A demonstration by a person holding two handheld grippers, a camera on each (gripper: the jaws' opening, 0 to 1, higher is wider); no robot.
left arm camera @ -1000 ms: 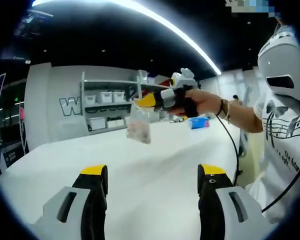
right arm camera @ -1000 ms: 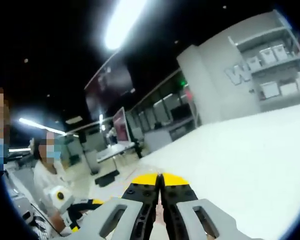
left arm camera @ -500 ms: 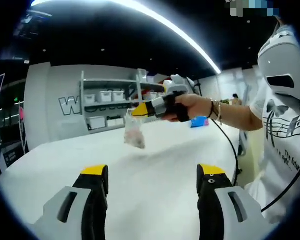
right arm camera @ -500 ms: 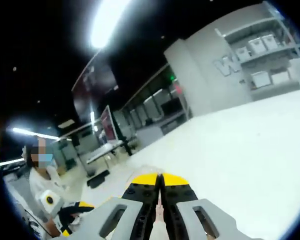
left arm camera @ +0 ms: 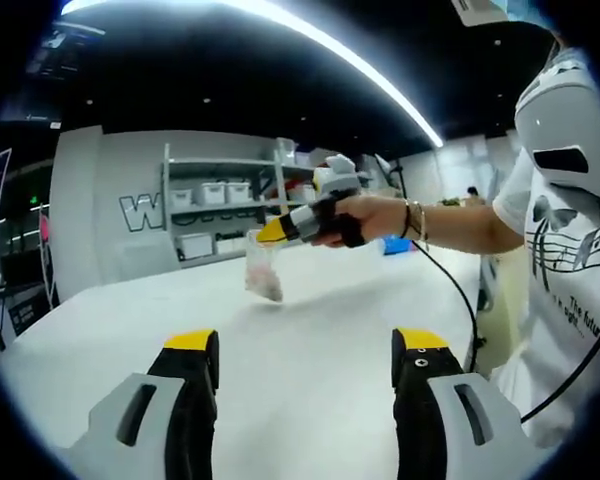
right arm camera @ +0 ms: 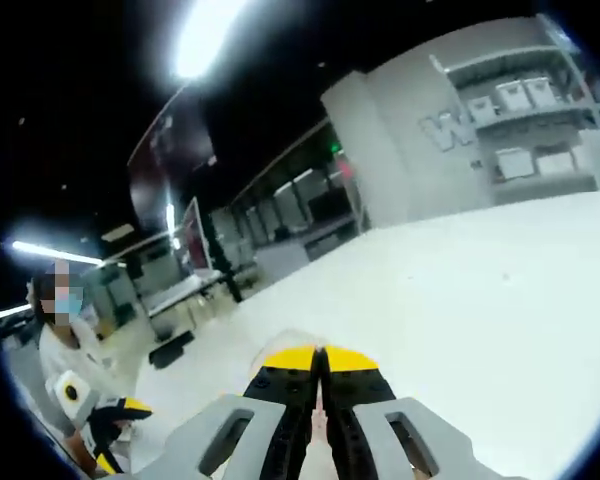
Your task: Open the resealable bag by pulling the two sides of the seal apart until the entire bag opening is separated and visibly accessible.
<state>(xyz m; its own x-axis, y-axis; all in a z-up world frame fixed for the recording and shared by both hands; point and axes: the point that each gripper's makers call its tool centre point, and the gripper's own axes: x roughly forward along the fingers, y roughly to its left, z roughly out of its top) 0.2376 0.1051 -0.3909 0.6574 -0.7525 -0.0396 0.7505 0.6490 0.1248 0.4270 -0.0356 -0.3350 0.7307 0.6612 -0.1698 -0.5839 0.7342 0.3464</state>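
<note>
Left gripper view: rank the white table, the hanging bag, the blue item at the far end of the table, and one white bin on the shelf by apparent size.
1. White table
2. Bag, hanging from the right gripper
3. Blue item and white bin: look alike, both far and small, so no ranking.

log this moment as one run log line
right gripper: shut on bag, held above table | left gripper: open, holding nothing | bag seal: not visibly opened

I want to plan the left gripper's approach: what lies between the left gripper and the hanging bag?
In the left gripper view, bare white table lies between the open left gripper and the bag held by the right gripper.
</note>
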